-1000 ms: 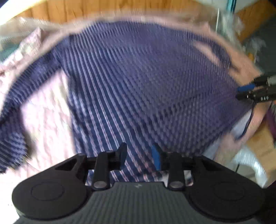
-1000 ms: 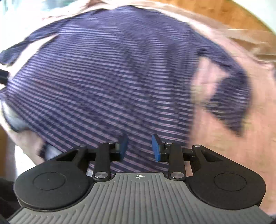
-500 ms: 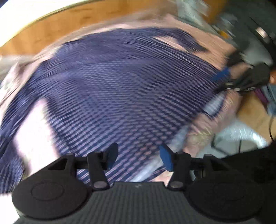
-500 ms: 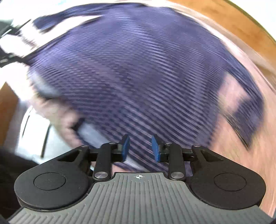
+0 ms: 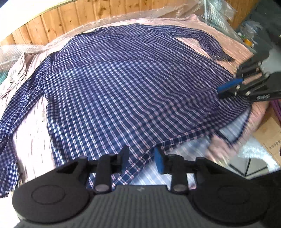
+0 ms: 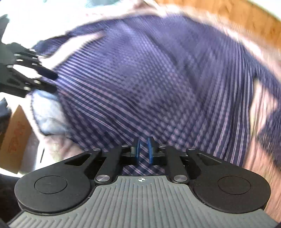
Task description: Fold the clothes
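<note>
A navy and white checked shirt (image 5: 123, 84) lies spread flat on a pink cloth (image 5: 31, 140), sleeves out to both sides. My left gripper (image 5: 142, 157) is open at the shirt's near hem, one finger on each side of the hem edge. My right gripper (image 6: 143, 150) is nearly shut with the shirt's hem (image 6: 140, 168) between its blue pads. The right gripper also shows in the left wrist view (image 5: 226, 89) at the shirt's right hem corner. The left gripper shows in the right wrist view (image 6: 45, 80), at the shirt's left edge. The right wrist view is blurred.
Wooden panelling (image 5: 70, 21) runs behind the pink-covered surface, with clear plastic wrap (image 5: 216, 10) at the back. A cardboard box (image 5: 270, 135) and cables sit on the floor to the right. The surface's near edge drops off just below the shirt's hem.
Both grippers have swung along the shirt's near hem toward its corners. The left gripper's fingers have spread wider. The right gripper's fingers have closed in on the hem.
</note>
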